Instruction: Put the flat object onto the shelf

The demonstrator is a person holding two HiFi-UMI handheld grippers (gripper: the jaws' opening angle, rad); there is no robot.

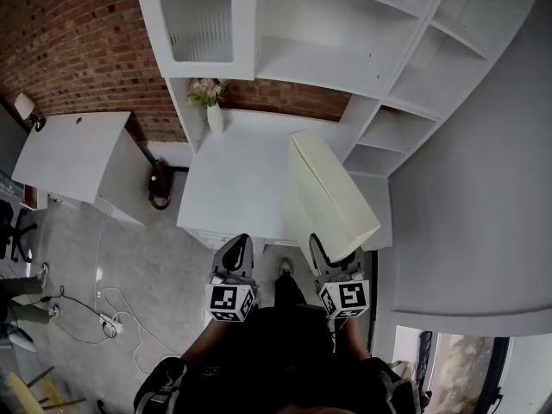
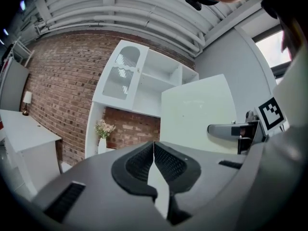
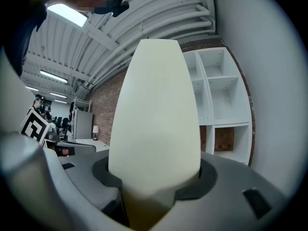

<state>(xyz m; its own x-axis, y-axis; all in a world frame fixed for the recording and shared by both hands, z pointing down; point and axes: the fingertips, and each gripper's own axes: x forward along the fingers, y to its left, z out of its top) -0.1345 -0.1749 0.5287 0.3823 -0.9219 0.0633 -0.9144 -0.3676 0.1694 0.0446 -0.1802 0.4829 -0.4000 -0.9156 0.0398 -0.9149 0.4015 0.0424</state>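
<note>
While R gripper point(image 1: 333, 254) jaws clamp flat panel point(image 1: 328, 188) angled fwd over desk point(image 1: 231, 175), L gripper point(image 1: 236, 254) jaws together.

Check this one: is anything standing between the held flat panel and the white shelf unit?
Nothing visible does. The flat panel, clamped in the right gripper, hangs over the desk facing the open shelves; the flower vase stands off to the left.

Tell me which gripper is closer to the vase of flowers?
Left. The left gripper hangs nearly straight in front of the flower vase; the right gripper, clamped on the cream board, is farther off to its right.
</note>
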